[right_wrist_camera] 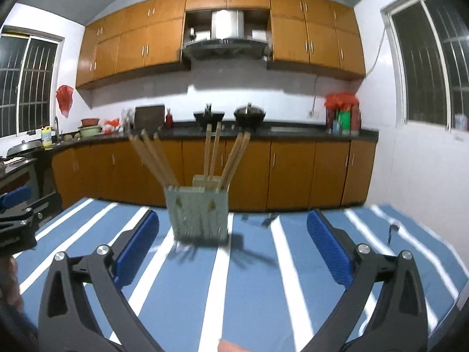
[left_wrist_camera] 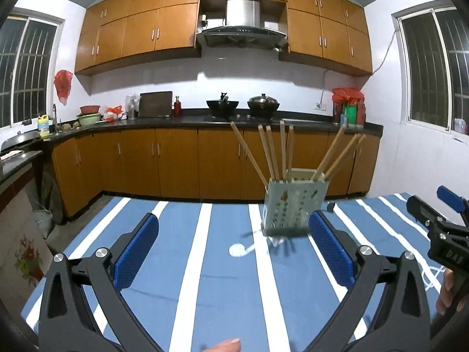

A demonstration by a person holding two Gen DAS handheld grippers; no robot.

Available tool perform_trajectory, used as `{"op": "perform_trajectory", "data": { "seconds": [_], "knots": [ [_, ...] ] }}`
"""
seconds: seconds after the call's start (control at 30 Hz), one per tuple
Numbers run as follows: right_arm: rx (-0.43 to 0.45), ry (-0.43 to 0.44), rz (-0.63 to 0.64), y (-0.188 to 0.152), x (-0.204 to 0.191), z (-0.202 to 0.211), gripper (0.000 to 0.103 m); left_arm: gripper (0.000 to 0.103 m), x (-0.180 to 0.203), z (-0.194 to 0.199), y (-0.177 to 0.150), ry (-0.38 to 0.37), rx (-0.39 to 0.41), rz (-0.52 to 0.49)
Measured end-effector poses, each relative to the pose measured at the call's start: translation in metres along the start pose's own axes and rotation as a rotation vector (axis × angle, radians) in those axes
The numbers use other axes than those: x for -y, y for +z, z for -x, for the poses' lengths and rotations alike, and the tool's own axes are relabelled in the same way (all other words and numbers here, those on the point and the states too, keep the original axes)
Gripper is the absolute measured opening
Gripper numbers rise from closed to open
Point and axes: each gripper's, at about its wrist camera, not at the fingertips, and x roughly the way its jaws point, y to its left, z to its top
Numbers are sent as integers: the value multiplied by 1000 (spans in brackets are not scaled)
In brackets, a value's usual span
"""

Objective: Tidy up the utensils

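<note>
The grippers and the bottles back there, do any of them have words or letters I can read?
"DAS": white letters on the black body of the right gripper, seen from the left camera.
Yellow bottle by the sink: its label is too small to read.
Green bottle on the counter: label too blurred to read.

Ahead of you: blue white-striped tablecloth (left_wrist_camera: 228, 278), orange wooden cabinets (left_wrist_camera: 176, 164), two dark woks (left_wrist_camera: 222, 106) on black countertop (left_wrist_camera: 307, 121), steel range hood (left_wrist_camera: 241, 33)

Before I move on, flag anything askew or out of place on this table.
Nothing stands out: the chopstick holder stands upright on the striped tablecloth, with the chopsticks fanned loosely inside. A small dark object lies farther right, too blurred to identify.
</note>
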Motion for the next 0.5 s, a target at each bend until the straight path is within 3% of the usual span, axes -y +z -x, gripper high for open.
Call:
{"op": "perform_trajectory", "data": {
  "seconds": [0.5],
  "knots": [
    [-107,-4,-20,-36,-3,-3,99,101,1,-1,-34,9,-83,9]
  ]
}}
